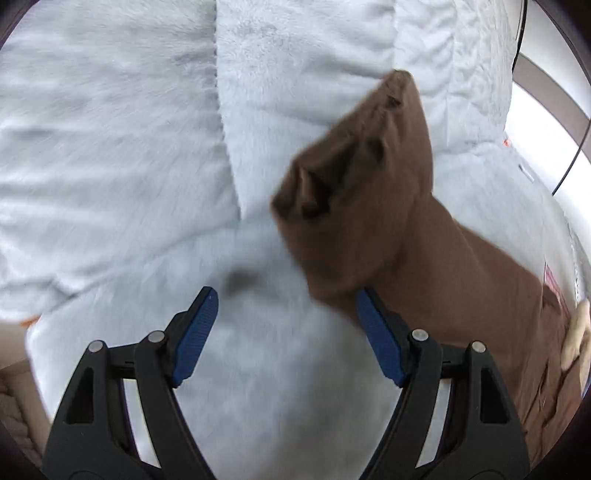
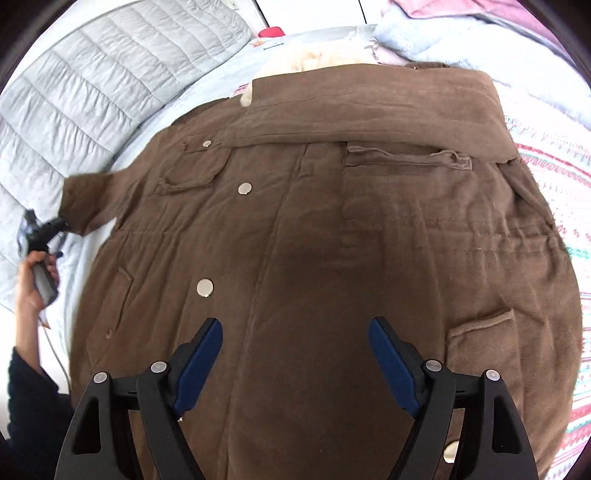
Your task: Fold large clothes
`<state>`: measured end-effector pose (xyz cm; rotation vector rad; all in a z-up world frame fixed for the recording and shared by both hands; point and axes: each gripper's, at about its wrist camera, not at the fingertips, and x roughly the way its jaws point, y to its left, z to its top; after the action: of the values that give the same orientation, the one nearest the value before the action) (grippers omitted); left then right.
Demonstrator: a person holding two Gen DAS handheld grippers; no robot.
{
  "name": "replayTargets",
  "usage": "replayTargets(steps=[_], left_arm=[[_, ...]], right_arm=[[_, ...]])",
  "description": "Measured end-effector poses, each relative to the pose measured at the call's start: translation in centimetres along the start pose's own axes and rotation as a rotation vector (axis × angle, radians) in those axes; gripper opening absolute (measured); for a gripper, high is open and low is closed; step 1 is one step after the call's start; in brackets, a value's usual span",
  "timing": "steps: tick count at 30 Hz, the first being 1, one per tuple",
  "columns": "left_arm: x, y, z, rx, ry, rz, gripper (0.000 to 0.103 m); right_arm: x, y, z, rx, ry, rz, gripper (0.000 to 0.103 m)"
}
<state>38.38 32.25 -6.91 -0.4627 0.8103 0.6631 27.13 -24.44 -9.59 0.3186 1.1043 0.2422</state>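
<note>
A large brown coat (image 2: 332, 229) with metal snaps and flap pockets lies spread front-up on the bed. Its right sleeve is folded across the chest. My right gripper (image 2: 295, 325) hovers open and empty above the coat's lower front. The coat's left sleeve (image 1: 369, 192) sticks out over the pale bedding, cuff opening toward me. My left gripper (image 1: 286, 295) is open, and the sleeve lies against its right finger (image 1: 376, 332). In the right wrist view the left gripper (image 2: 55, 225) sits at the sleeve cuff (image 2: 85, 199), held by a hand.
A fluffy pale blue blanket (image 1: 147, 147) covers the bed under the sleeve. A grey quilted duvet (image 2: 92, 92) lies at the left. A patterned pink and white cover (image 2: 554, 177) lies to the right. Folded blue and pink fabrics (image 2: 443, 29) sit at the back.
</note>
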Motion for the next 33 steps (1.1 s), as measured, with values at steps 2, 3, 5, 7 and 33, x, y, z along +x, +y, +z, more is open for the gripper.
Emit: replayTargets(steps=[2, 3, 5, 7, 33], left_arm=[[1.3, 0.3, 0.9, -0.016, -0.029, -0.026, 0.078], [1.6, 0.6, 1.2, -0.032, -0.052, -0.039, 0.078], [1.8, 0.9, 1.6, -0.051, -0.117, -0.08, 0.075], [2.4, 0.9, 2.2, -0.046, -0.132, -0.13, 0.039], [-25.8, -22.6, -6.7, 0.239, -0.371, -0.829, 0.009]], right_arm=[[-0.3, -0.4, -0.2, 0.005, -0.016, -0.009, 0.083], [-0.3, -0.6, -0.2, 0.001, -0.024, -0.022, 0.083], [-0.2, -1.2, -0.4, 0.013, -0.02, -0.019, 0.083], [-0.2, -1.9, -0.6, 0.045, -0.013, 0.002, 0.083], [-5.9, -8.7, -0.8, 0.326, -0.11, 0.174, 0.083]])
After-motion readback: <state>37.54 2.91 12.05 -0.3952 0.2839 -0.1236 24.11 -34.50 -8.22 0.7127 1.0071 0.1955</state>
